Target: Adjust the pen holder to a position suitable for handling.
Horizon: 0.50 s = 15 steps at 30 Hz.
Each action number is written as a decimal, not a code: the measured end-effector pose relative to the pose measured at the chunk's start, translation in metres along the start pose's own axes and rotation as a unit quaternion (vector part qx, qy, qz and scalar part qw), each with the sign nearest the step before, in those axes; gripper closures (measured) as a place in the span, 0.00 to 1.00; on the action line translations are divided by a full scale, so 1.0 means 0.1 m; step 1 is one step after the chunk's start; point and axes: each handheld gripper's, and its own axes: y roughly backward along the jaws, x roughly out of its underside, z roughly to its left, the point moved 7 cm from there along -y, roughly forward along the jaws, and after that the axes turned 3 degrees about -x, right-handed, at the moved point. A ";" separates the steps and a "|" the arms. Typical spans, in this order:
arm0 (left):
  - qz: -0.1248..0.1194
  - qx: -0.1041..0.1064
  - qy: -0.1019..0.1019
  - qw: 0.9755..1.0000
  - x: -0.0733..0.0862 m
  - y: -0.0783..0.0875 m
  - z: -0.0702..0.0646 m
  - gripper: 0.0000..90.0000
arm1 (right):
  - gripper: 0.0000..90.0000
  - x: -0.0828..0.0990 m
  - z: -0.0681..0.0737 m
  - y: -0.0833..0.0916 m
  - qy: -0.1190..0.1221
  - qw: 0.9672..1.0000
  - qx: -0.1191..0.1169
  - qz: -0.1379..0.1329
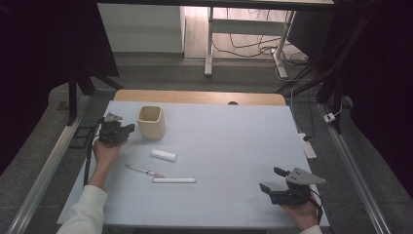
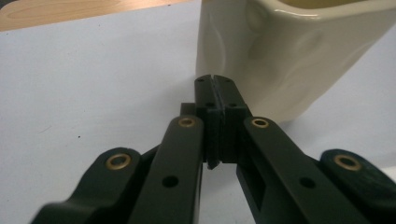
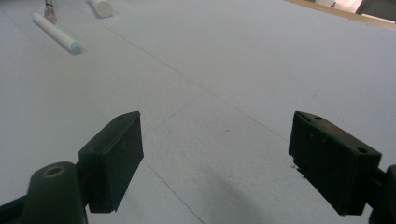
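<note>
Currently | one cup | two white sticks | one pen

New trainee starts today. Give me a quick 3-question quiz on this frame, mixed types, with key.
1. True or false: the left gripper has its jaws shut with nothing between them.
2. What stands just beyond the left gripper's tips? A) cream cup B) clear pen C) white stick
3. Fill in: the right gripper has its jaws ____ over the bare blue mat.

Key: 1 true; 2 A; 3 open.
</note>
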 end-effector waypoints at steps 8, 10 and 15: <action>0.004 -0.001 0.010 1.000 -0.05 -0.06 0.10 0.99 | 0.20 0.00 -0.01 0.00 -0.001 1.000 0.002 0.000; 0.008 -0.004 0.011 1.000 -0.07 -0.07 0.13 0.99 | 0.20 0.00 -0.01 -0.01 -0.002 1.000 0.003 -0.001; 0.010 -0.010 0.004 1.000 -0.14 -0.09 0.18 0.99 | 0.20 0.00 0.00 -0.02 -0.001 1.000 -0.002 0.000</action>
